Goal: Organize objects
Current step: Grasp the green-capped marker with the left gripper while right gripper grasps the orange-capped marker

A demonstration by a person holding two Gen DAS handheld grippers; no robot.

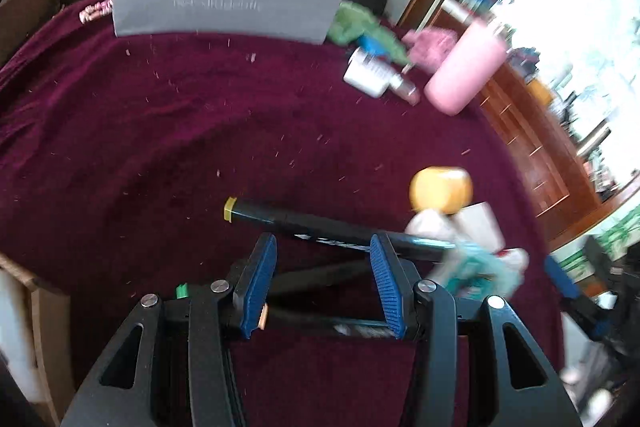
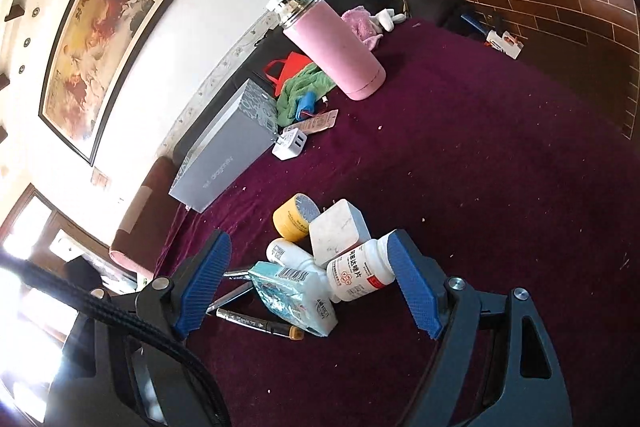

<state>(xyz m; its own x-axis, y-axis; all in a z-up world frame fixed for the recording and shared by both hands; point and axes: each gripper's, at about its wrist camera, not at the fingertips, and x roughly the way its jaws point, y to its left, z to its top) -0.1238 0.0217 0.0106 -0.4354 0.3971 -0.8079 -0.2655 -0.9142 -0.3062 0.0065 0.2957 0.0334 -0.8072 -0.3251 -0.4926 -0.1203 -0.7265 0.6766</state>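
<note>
Left wrist view: the left gripper (image 1: 322, 241) is seen with its fingers partly apart and nothing clamped. Three markers (image 1: 320, 273) lie crossed on the cloth (image 1: 160, 147) under it, just left of the tissue packet (image 1: 472, 267). Probably one marker is to be lifted. The yellow-capped marker (image 1: 304, 223) seems freest, so the fingers should be set square across its barrel. The right gripper (image 2: 308, 239) is held wide apart above the packet, gripping nothing; the pill bottle (image 2: 360, 275) lies just right of the packet. The pink flask (image 2: 336, 51) stands well beyond it.
</note>
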